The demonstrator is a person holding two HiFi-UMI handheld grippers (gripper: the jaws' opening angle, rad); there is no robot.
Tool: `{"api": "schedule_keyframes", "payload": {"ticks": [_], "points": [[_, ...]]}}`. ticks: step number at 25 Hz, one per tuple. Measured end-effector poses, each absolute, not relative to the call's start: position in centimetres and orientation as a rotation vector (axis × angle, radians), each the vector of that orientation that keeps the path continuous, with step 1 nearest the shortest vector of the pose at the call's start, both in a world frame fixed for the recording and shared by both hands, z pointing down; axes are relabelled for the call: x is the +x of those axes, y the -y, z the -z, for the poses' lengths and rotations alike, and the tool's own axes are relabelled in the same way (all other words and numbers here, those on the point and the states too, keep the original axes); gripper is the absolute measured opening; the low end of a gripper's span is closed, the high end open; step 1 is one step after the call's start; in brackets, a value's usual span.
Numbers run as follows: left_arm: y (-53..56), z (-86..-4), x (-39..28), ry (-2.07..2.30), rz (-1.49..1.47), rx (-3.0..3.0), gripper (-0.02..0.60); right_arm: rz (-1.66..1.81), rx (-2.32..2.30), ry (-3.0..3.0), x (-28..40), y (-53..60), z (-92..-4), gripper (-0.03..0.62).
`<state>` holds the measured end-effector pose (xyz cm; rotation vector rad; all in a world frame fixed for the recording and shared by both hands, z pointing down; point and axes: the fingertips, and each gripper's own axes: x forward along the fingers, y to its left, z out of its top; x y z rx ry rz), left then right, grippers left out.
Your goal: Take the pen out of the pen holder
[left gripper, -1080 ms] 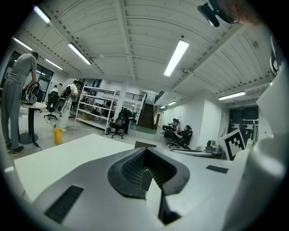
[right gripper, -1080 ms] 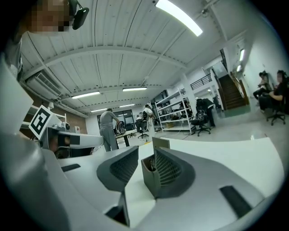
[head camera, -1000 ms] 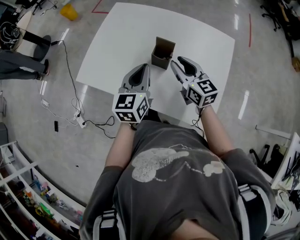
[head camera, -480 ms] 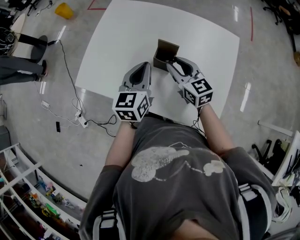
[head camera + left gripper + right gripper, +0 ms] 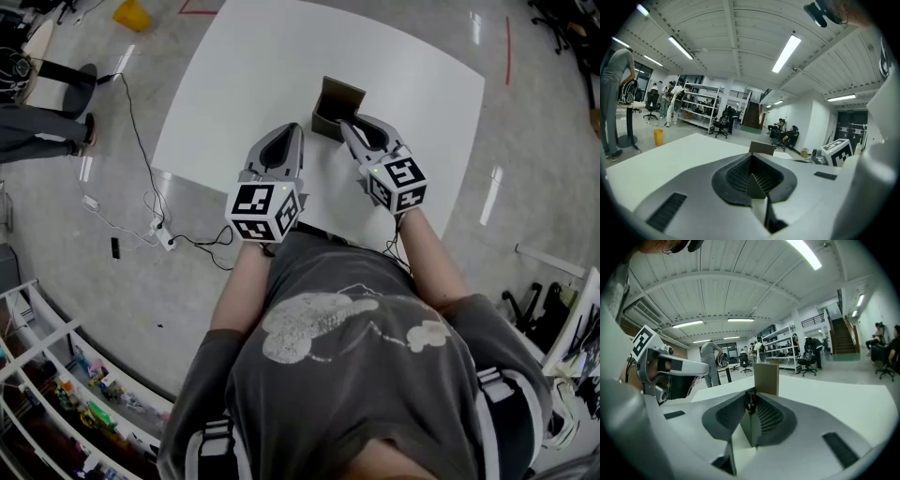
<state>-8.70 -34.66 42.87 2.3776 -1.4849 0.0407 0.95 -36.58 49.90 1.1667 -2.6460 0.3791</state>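
- Looks along right gripper [image 5: 750,408], jaws just closed further.
- Pinches dark pen [image 5: 750,400] between the tips.
- Just behind pen: brown holder [image 5: 767,378], upright on white table [image 5: 834,404].
- At left: left gripper [image 5: 703,367] with marker cube.
- Far back: standing person [image 5: 710,363], shelves [image 5: 780,350], chairs [image 5: 809,363].

A large open-plan lab or workshop; strip lights [image 5: 786,53] cross a ribbed ceiling [image 5: 740,42]; shelving racks [image 5: 697,105] and office chairs [image 5: 721,127] stand at the back. Cables [image 5: 141,150] trail over the glossy floor [image 5: 112,281].
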Motion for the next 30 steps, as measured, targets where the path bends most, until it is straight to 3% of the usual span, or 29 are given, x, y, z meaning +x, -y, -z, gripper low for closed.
{"api": "schedule_keyframes", "payload": {"ticks": [30], "points": [[24.0, -39.3, -5.7, 1.603, 0.048, 2.383, 0.008, -0.143, 1.255, 2.806, 5.8, 28.2, -39.9, 0.064]]}}
